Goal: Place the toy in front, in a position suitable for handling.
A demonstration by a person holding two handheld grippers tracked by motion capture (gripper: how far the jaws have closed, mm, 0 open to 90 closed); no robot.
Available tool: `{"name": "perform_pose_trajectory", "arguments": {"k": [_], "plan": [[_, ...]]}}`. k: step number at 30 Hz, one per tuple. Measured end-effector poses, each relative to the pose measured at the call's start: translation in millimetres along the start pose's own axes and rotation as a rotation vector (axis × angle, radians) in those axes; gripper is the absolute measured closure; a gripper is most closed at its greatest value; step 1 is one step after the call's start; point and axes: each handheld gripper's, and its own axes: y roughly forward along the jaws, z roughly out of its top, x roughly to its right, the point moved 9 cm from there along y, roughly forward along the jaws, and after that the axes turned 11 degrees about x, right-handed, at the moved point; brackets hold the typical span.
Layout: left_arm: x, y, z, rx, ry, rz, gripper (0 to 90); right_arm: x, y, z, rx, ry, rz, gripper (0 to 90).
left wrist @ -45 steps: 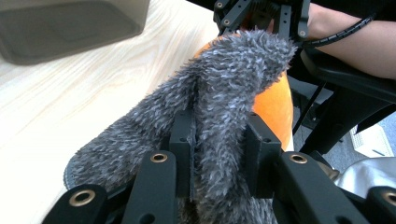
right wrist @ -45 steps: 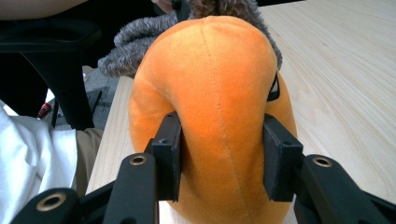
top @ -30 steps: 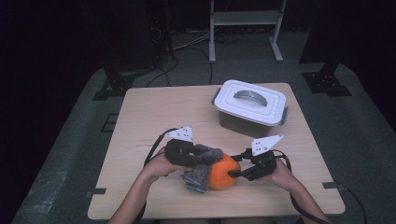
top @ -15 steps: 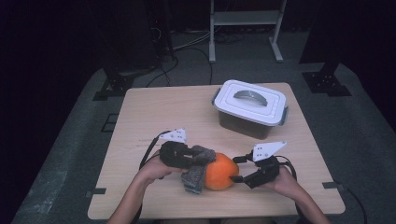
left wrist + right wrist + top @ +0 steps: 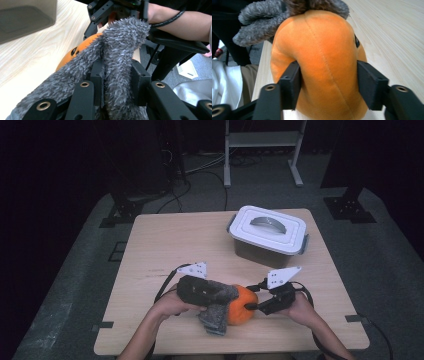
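left gripper (image 5: pixel 117 82): we pinch a fold of the grey fuzzy cloth (image 5: pixel 120 50) between its fingers | right gripper (image 5: pixel 328 85): jaws have just been closing, fingers (image 5: pixel 291 82) now press both flanks of the orange plush toy (image 5: pixel 322 60) | toy sits between our fingers, cloth draped over its far end, on the table (image 5: pixel 170 245)

Right gripper (image 5: pixel 252 307): jaws have just been closing; the round orange plush toy (image 5: pixel 241 304) sits between them, and in the right gripper view both pads press into its sides. Since a second ago this gripper shifted slightly toward the near edge. Left gripper (image 5: pixel 227 293), clamped on the grey fuzzy plush part (image 5: pixel 216 316), moved slightly left and nearer.
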Motion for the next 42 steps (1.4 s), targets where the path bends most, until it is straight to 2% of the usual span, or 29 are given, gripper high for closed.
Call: {"name": "perform_pose_trajectory", "arguments": {"k": [3, 6, 10, 15, 18, 20, 24, 30, 34, 36, 39, 42], "plan": [[-3.8, -2.6, 1.0, 0.001, 0.007, 0.012, 68.7, -0.7, -1.7, -2.1, 0.011, -0.015, 0.024, 49.7], [-13.0, -9.1, -2.8, 0.023, -0.038, 0.009, 68.7, -2.2, -1.7, -2.2, 0.015, -0.024, 0.026, 50.3], [-22.7, -16.5, -14.3, 0.017, -0.071, 0.034, 68.7, -2.8, -1.2, -2.1, 0.018, -0.024, 0.025, 50.1], [-29.0, -20.7, -17.5, 0.002, -0.07, 0.06, 68.6, -4.5, 1.5, 0.7, 0.014, -0.037, 0.024, 50.1], [-31.7, -21.0, -20.3, -0.006, -0.071, 0.06, 68.7, -4.1, 1.6, 0.9, 0.02, -0.036, 0.025, 49.8], [-31.7, -20.5, -20.6, 0.006, -0.077, 0.058, 68.7, -3.8, 1.5, 0.8, 0.023, -0.032, 0.026, 49.8], [-26.3, -18.8, -13.8, 0.023, -0.054, 0.041, 68.7, -3.3, 1.9, 1.8, 0.018, -0.031, 0.026, 49.8], [-11.8, -9.2, 12.1, 0.032, 0.016, 0.008, 68.7, -5.0, 7.9, 8.0, 0.0, -0.038, 0.026, 50.9], [0.2, 2.7, 28.5, 0.024, 0.064, -0.024, 68.7, -8.6, 15.7, 13.1, -0.016, -0.069, 0.028, 51.1], [1.5, 7.8, 28.5, -0.006, 0.085, -0.023, 68.6, -10.7, 19.2, 15.3, -0.019, -0.083, 0.029, 50.3], [-0.7, 8.4, 24.5, -0.023, 0.077, -0.013, 68.7, -11.4, 18.9, 15.2, -0.01, -0.1, 0.024, 41.6], [-3.9, 2.4, 20.0, -0.016, 0.061, -0.001, 68.6, -9.8, 15.3, 13.8, 0.024, -0.065, 0.025, 35.5]]}}
